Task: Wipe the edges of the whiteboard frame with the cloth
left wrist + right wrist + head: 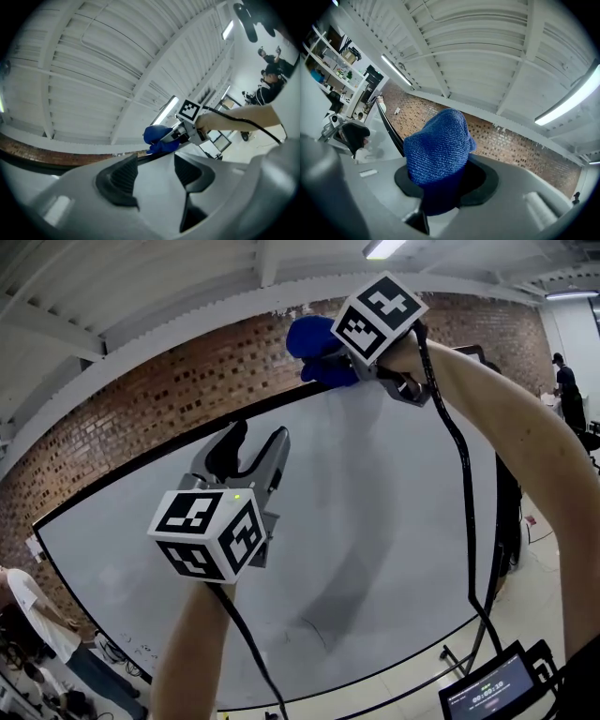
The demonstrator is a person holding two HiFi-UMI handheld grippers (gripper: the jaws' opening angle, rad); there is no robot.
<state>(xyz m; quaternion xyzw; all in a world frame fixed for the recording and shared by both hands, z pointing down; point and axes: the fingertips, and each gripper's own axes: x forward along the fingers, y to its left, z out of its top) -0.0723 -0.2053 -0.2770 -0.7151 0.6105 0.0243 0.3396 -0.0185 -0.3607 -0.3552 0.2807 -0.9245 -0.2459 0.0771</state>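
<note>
Your right gripper is clamped on the blue cloth, which sits at the top edge of the whiteboard frame, far right. Left gripper: jaws apart, nothing between them, lower left, in front of the whiteboard. Brick wall behind. Your right arm and cable cover the board's right side. The cloth hides the contact point.

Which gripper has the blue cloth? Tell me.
The right gripper, raised at the whiteboard's top edge, is shut on the cloth; the left gripper hangs lower, jaws apart and empty.
</note>
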